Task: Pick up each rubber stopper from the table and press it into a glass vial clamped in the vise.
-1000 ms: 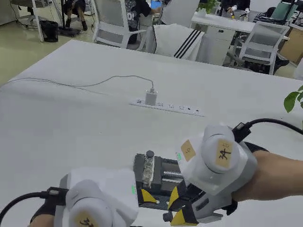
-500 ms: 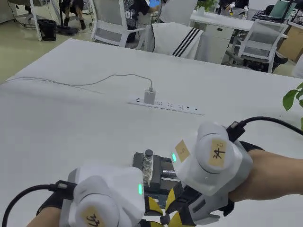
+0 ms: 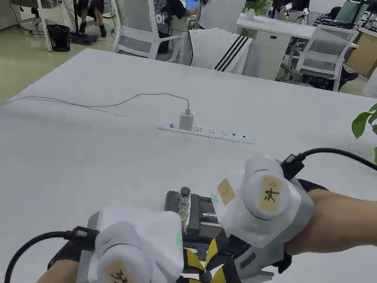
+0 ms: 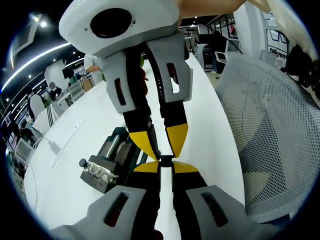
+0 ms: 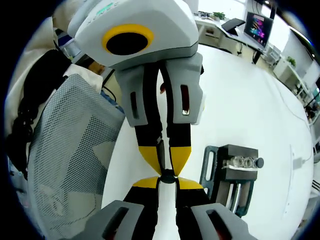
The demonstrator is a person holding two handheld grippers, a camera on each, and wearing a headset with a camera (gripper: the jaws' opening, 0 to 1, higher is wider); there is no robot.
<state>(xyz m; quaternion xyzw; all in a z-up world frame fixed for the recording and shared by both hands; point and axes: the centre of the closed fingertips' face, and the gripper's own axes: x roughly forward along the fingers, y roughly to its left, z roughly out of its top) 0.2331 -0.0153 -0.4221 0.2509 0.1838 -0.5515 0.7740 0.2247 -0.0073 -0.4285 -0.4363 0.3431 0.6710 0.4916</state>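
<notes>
At the near edge of a white table (image 3: 118, 147), just in front of a black metal vise (image 3: 203, 213), the left tool (image 4: 166, 169) and right tool (image 5: 167, 181) are set tip to tip, their yellow-tipped jaws pointing at each other. Both pairs of jaws are drawn in to a narrow gap, and a small dark stopper (image 4: 166, 160) is pinched where the four tips meet. Both tools appear closed on it, though which one carries the grip cannot be told. The stopper is beside the vise and apart from it. A clear glass vial (image 3: 184, 207), slim and cylindrical, is clamped upright in the vise, with a dark plug seemingly seated in its mouth. The step is judged to be a regrip or handover of the stopper between the tools. Next, one tool would have to be released, and the stopper carried above a vial mouth, lined up squarely and pressed straight down. This should be done gently, since glass is brittle and rubber springy. The table is smooth and matte.
</notes>
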